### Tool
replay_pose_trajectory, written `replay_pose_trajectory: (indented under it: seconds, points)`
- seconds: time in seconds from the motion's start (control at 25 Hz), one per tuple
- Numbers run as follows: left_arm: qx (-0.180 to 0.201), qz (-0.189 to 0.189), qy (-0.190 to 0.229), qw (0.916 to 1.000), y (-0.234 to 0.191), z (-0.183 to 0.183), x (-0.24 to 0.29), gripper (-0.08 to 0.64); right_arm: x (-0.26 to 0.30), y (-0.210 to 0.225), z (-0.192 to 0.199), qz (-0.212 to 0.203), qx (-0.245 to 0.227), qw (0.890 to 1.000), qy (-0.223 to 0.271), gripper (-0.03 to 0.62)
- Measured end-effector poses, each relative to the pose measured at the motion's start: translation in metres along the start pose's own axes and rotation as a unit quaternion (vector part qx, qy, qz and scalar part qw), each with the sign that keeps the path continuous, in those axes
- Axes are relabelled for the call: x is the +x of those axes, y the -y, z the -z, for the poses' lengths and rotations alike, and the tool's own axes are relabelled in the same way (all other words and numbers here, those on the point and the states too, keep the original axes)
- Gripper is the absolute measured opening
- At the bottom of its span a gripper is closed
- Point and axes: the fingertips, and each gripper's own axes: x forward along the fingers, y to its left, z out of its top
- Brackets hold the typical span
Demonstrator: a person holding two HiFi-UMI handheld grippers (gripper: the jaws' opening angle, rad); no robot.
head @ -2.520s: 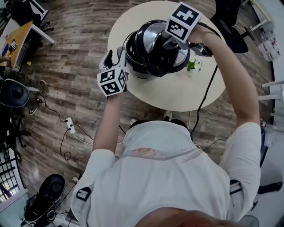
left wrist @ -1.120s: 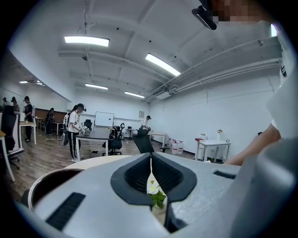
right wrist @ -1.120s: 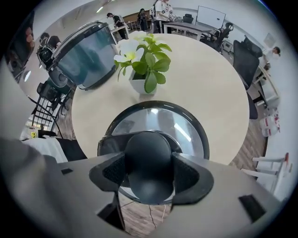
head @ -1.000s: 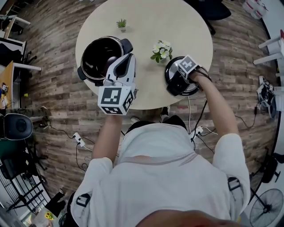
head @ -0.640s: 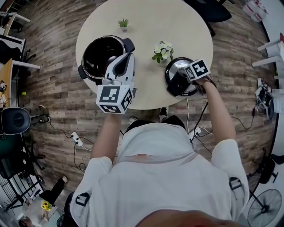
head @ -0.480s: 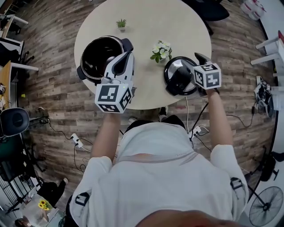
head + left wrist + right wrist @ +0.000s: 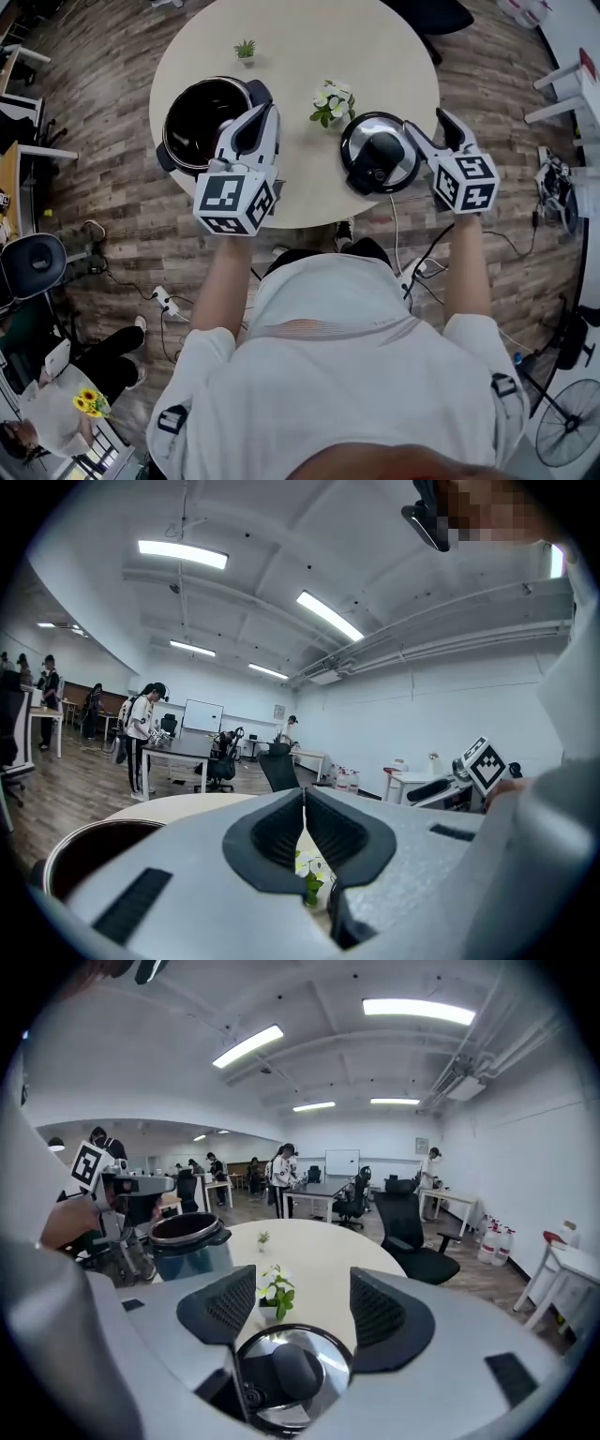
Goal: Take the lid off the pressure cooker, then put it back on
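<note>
Right gripper (image 7: pixel 427 129) hangs with its jaws wide apart and nothing between them, clear of the lid (image 7: pixel 380 153). That lid lies knob-up on the round table (image 7: pixel 309 37), just beside the white flowers (image 7: pixel 332 98), on the person's right of them. On the flowers' other side stands the pressure cooker (image 7: pixel 202 122), open, its dark bowl showing. Left gripper (image 7: pixel 262 111) hovers over the cooker's rim on the side toward the flowers, jaws clenched tight, pads meeting on nothing. Beyond the flowers, farther from the person, sits a small green plant (image 7: pixel 245 49).
</note>
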Motion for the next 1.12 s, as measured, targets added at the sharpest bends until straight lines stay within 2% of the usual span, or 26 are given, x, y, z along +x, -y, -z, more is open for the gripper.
replay_pose_trajectory:
  seconds: [0.08, 0.2, 0.36, 0.56, 0.84, 0.96, 1.12]
  points:
    - [0.001, 0.001, -0.003, 1.0000, 0.001, 0.002, 0.001, 0.011, 0.014, -0.007, 0.019, -0.029, -0.005, 0.998, -0.046, 0.316]
    - [0.004, 0.002, -0.010, 0.9999, 0.000, 0.006, 0.001, 0.011, 0.041, -0.016, 0.060, -0.070, -0.019, 0.989, -0.128, 0.318]
    - [0.001, -0.008, -0.015, 0.9999, -0.003, 0.012, -0.002, 0.011, 0.076, -0.023, 0.124, -0.108, -0.049, 0.966, -0.228, 0.318]
    - [-0.006, -0.017, -0.027, 0.9995, -0.002, 0.022, -0.008, 0.011, 0.101, -0.030, 0.176, -0.142, -0.074, 0.938, -0.306, 0.318]
    - [-0.019, -0.027, -0.041, 0.9986, -0.004, 0.041, -0.018, 0.011, 0.120, -0.032, 0.215, -0.149, -0.114, 0.906, -0.379, 0.317]
    - [-0.022, -0.032, -0.040, 0.9985, -0.008, 0.041, -0.022, 0.011, 0.122, -0.032, 0.219, -0.148, -0.120, 0.901, -0.388, 0.316]
    - [-0.025, -0.035, -0.038, 0.9984, -0.012, 0.042, -0.025, 0.011, 0.122, -0.031, 0.218, -0.150, -0.125, 0.902, -0.385, 0.286]
